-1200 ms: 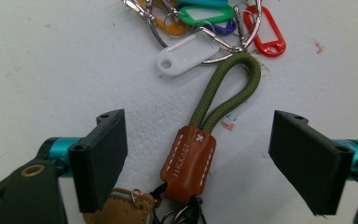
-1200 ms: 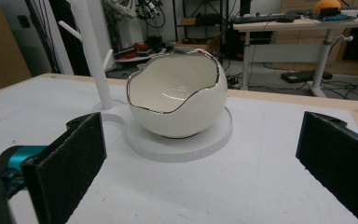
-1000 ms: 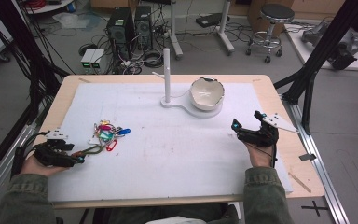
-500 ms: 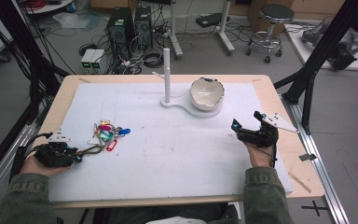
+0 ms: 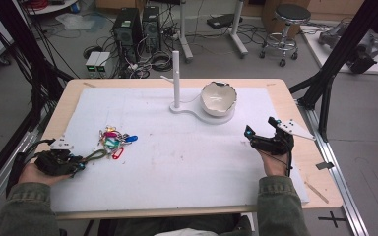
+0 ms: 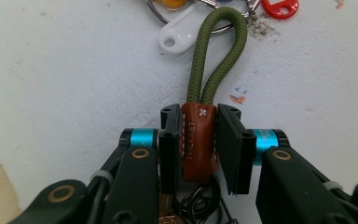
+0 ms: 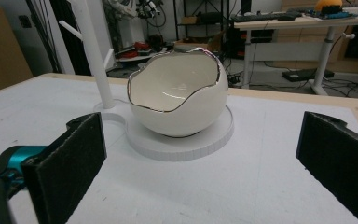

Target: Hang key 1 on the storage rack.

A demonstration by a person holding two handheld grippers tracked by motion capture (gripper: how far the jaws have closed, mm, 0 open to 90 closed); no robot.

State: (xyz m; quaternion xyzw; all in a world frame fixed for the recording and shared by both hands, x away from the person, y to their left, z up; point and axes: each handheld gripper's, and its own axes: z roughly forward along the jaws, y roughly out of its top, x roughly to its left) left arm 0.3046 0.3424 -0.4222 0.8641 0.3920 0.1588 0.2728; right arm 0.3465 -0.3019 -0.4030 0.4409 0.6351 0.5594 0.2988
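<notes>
Keys (image 5: 112, 141) lie in a bunch just ahead of the left gripper (image 5: 78, 164) in the high view; right gripper (image 5: 248, 132) rests well apart. Left gripper view: jaws clamped on the brown leather tab (image 6: 198, 140), green cord loop (image 6: 219, 51) running ahead. Right gripper view: jaws spread wide, egg-shaped bowl (image 7: 179, 91) ahead between them.

In the left gripper view, the brown leather tab (image 6: 198, 142) sits between the fingers (image 6: 170, 149), so its flanks are covered, and its stamped lettering is too blurred to read. The key rings (image 6: 200, 205) below it run off the bottom edge. At the top edge, the red tag (image 6: 279, 7), the yellow tag (image 6: 172, 3) and the metal ring are cut off. In the high view, the bunch of key tags (image 5: 113, 140) is too small to count. In the right gripper view, both fingers (image 7: 72, 156) are cut by the bottom edge, and the white post (image 7: 93, 51) leaves the frame at the top.
</notes>
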